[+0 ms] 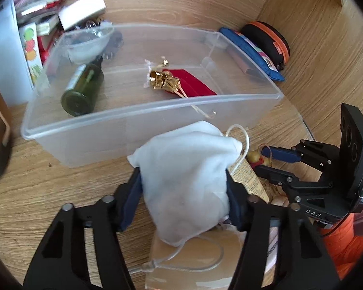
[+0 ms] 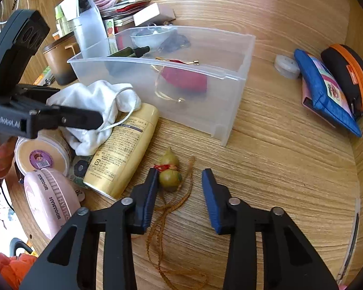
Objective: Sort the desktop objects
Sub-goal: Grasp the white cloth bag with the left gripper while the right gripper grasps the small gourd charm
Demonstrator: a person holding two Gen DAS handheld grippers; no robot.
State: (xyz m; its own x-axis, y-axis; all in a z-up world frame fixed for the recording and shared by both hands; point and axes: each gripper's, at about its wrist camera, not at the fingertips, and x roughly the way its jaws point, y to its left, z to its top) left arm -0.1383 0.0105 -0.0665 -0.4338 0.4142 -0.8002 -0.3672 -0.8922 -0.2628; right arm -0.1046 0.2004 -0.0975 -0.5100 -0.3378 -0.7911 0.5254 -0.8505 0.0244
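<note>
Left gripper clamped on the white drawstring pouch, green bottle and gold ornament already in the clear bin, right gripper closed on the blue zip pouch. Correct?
Not quite. The right gripper is at the small gourd charm on the table, not the blue zip pouch, as the right wrist view shows. The rest holds: left gripper clamps the white drawstring pouch; green bottle and gold ornament lie in the clear bin.

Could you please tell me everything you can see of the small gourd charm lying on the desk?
The gourd charm is a small two-lobed, olive-yellow gourd with a red thread tied round its waist and a long brownish cord trailing from it. It lies on its side on the wooden desk, in front of the clear bin. The right tool straddles it, one pad beside it, the other clear.
</note>
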